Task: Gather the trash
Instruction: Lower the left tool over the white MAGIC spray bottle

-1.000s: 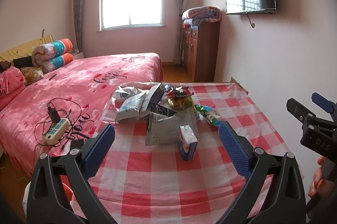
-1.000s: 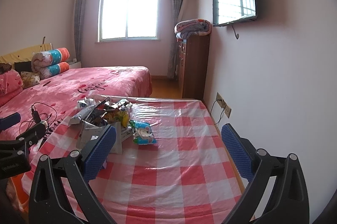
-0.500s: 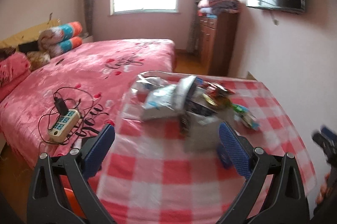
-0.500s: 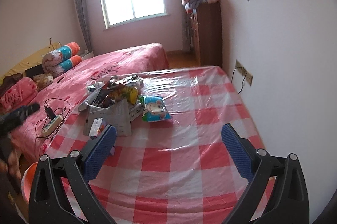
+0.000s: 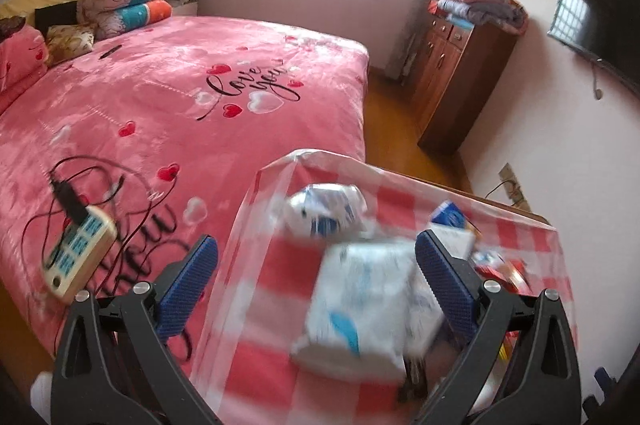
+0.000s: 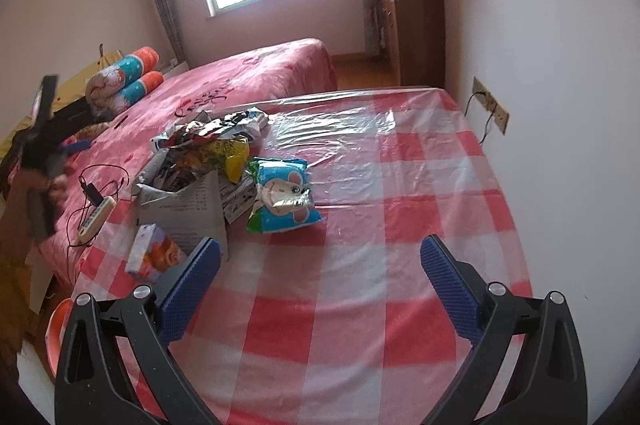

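- Blue-padded left gripper (image 5: 316, 267), spread wide and empty, is being lined up over the white wrapper (image 5: 360, 305)
- Right gripper (image 6: 320, 265) is being held wide, empty
- Closing on the wrapper is judged next

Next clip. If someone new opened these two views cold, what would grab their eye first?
Probably the heap of trash, crumpled wrappers and paper piled at the far left of the red-checked table, with a blue cartoon snack bag lying just right of it. Behind it, the big pink bed fills the room, a power strip with tangled cords on its cover. Both grippers are open; the left gripper hangs right over the blurred pile.
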